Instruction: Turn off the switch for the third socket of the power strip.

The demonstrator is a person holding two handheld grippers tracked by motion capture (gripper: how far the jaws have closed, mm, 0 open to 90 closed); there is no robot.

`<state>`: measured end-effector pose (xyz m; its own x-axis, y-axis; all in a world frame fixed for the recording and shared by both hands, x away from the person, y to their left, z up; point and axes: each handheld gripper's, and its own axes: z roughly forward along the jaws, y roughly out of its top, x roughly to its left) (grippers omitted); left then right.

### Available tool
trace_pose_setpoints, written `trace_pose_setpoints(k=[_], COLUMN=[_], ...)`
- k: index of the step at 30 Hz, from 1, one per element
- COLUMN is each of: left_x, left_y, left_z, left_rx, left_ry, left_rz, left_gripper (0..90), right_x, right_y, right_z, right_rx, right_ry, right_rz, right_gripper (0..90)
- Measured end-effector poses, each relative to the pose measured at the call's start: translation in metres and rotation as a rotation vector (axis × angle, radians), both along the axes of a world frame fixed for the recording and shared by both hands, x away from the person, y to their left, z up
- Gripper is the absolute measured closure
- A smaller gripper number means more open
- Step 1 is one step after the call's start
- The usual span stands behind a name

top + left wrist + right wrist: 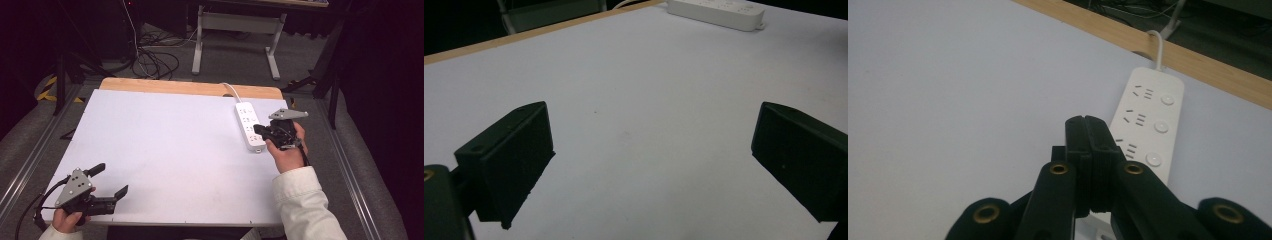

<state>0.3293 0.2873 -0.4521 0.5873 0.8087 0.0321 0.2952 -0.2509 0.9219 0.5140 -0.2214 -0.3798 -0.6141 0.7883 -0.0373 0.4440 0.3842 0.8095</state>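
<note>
A white power strip point(249, 126) lies at the right back of the white table point(165, 145), its cord running off the far edge. My right gripper point(258, 130) hovers over the strip's near half, jaws pressed together with nothing between them. In the right gripper view the shut gripper point(1087, 131) covers the strip's point(1148, 120) near end, beside several socket rows and round buttons. My left gripper point(112, 181) rests at the table's front left corner, open and empty. In the left gripper view its wide-apart gripper point(651, 145) frames bare table, with the strip point(719, 11) far off.
A wooden edge point(190, 87) borders the table's far side. Behind it stand a grey desk frame point(235, 35) and loose cables point(155, 60) on the floor. Metal rails point(35, 155) run along both sides of the table.
</note>
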Motion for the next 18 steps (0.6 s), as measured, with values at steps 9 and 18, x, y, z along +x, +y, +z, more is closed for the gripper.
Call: trace_pose_setpoints(k=[9,18], left_x=[-0.003,-0.003], left_y=[0.002,0.002], left_z=[0.0,0.0], left_rx=[0.003,-0.001], left_ry=[0.0,-0.001], left_rz=[0.018,0.022], left_gripper=[3.6,3.6], right_x=[0.03,0.056], right_y=[-0.008,-0.008], right_z=[-0.011,-0.028], right_rx=[0.005,-0.029], right_ry=[0.027,0.023], right_rz=[-0.083,-0.133], right_gripper=[90.0,90.0])
